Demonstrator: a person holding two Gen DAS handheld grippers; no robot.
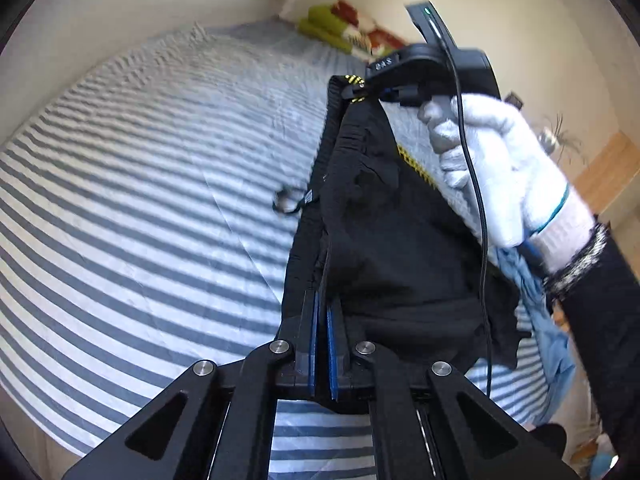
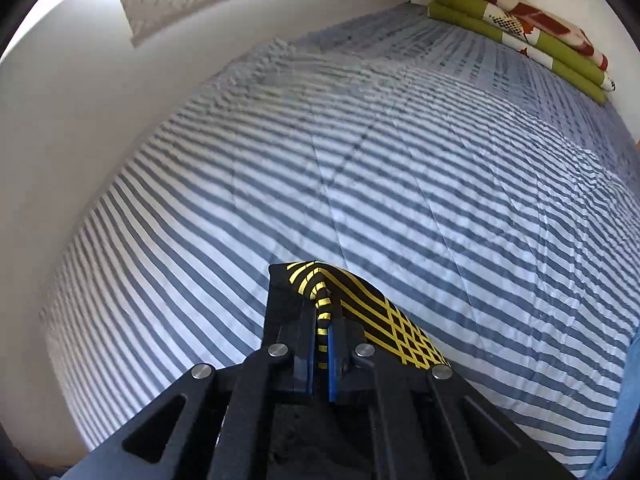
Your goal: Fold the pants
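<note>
**A:** Striped bed [image 2: 280, 184], blue and white, fills both views. What are the tongs doing?

**B:** Left tongs [image 1: 323, 312] are pressed together on the black edge of the pants [image 1: 384, 240]. Right tongs [image 2: 322, 336] pinch a fold with a yellow grid print, and in the left view they [image 1: 374, 90] show at the far top of the cloth.

**A:** So where are the pants?

**B:** Strung between the two, lifted off the bed; the gripped edge runs straight away from the left tongs toward the right ones. The rest hangs down on the right, under a white-gloved hand [image 1: 496, 168].

**A:** Which way to lay them down?

**B:** I judge toward the open stripes, left and ahead.

**A:** Anything in the way?

**B:** A small dark loop [image 1: 286, 202], too blurred to name, shows beside the edge. Light blue cloth [image 1: 552, 320] lies under the hanging part. Folded green blankets [image 2: 520, 28] sit far off by the wall.
</note>
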